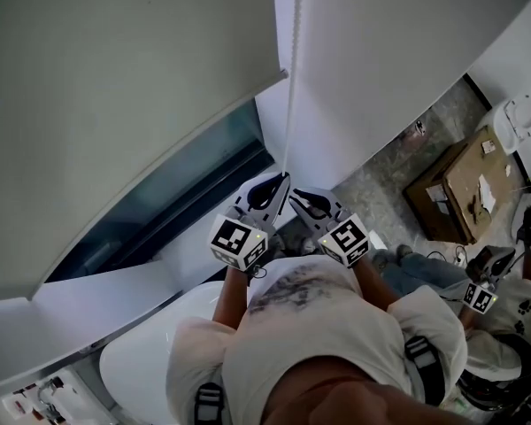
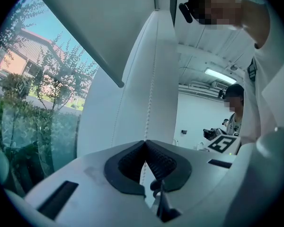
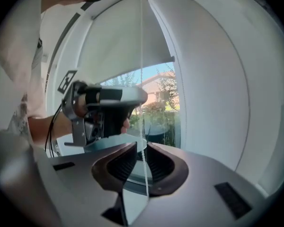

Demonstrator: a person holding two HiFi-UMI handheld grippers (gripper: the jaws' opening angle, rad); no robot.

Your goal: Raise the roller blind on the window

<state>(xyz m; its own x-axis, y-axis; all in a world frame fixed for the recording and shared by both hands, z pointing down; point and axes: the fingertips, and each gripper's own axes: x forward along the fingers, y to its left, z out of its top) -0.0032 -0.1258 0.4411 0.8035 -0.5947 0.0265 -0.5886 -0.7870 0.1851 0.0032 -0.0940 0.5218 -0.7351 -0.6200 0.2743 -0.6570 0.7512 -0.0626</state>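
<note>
The grey roller blind [image 1: 115, 104] covers most of the window, and its bottom bar [image 1: 159, 162] hangs a little above the strip of bare glass [image 1: 186, 184]. A white bead chain [image 1: 291, 87] drops along the blind's right edge. My left gripper [image 1: 281, 180] is shut on this chain; in the left gripper view its tips [image 2: 145, 142] meet around the bead chain [image 2: 151, 93]. My right gripper [image 1: 294, 198] sits just below and to the right. In the right gripper view it [image 3: 142, 144] stands slightly open, with the bead chain [image 3: 142, 56] passing loose between the pads.
A white wall pier [image 1: 380, 60] stands right of the chain. A white rounded seat [image 1: 150, 352] is below the sill at lower left. A cardboard box [image 1: 465, 184] lies on the floor at right, with another person [image 1: 513, 308] close behind me.
</note>
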